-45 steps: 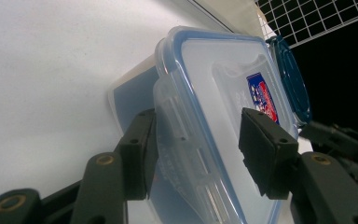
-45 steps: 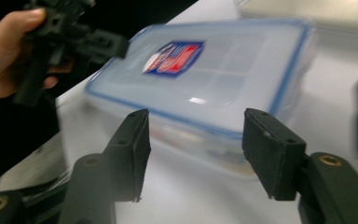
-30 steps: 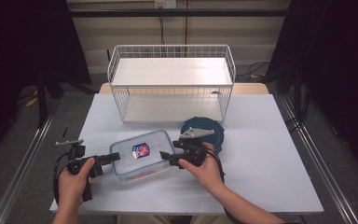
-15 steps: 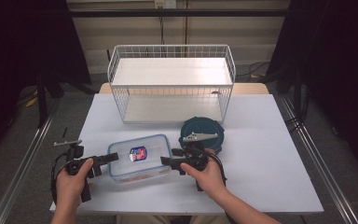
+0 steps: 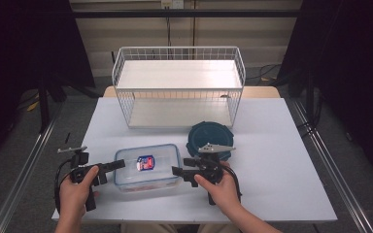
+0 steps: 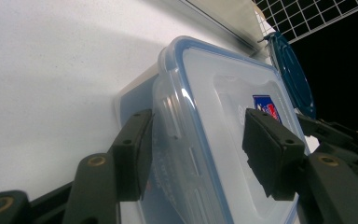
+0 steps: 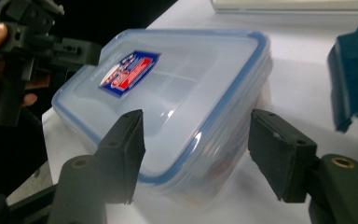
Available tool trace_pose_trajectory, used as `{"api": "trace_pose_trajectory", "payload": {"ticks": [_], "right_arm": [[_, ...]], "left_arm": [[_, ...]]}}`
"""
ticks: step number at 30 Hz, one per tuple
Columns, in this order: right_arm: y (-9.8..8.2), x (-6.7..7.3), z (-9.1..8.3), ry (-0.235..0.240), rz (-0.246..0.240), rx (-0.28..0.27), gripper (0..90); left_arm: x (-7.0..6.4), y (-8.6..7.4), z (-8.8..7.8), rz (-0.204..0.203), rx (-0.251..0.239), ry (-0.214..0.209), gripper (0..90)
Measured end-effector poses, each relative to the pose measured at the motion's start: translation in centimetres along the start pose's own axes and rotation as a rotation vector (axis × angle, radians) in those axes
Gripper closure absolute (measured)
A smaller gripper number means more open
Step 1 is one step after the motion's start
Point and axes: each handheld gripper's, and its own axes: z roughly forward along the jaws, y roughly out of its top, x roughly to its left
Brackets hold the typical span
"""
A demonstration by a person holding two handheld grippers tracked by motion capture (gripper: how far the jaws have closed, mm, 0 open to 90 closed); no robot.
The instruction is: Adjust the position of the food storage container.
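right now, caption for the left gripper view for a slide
Left claw straddling the short end of a clear, blue-rimmed lidded box on a white table.

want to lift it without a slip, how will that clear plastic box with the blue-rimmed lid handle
The clear plastic box looks rigid, so it should hold its shape. Its glossy lid seems smooth, so fingers may slide. Flat and low, it will probably skid rather than tip.
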Motion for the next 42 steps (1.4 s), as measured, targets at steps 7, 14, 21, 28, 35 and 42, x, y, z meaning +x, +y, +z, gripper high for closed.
{"api": "trace_pose_trajectory", "payload": {"ticks": [7,14,21,28,35,42], "right_arm": [[0.2,-0.2,0.4,-0.01,0.012,-0.032,39.4],[-0.1,-0.5,0.7,-0.032,0.058,-0.036,39.1],[-0.4,-0.7,1.0,-0.017,0.095,-0.037,34.9],[-0.7,-0.9,1.0,0.001,0.131,-0.047,34.9],[-0.9,-0.8,1.1,0.053,0.217,-0.005,36.1],[-1.0,-0.8,1.4,0.068,0.281,0.004,34.1]], "left_arm": [[-0.1,-0.1,0.0,-0.001,-0.013,0.002,44.1],[0.0,-0.2,-0.1,0.006,-0.011,0.001,44.0],[0.0,-0.3,-0.1,0.007,-0.006,0.002,43.6],[-0.1,-0.3,-0.1,0.02,-0.014,0.012,43.3],[0.0,-0.4,0.0,0.014,-0.025,0.001,43.2],[0.0,-0.5,-0.4,0.01,-0.005,0.0,43.2]]}}
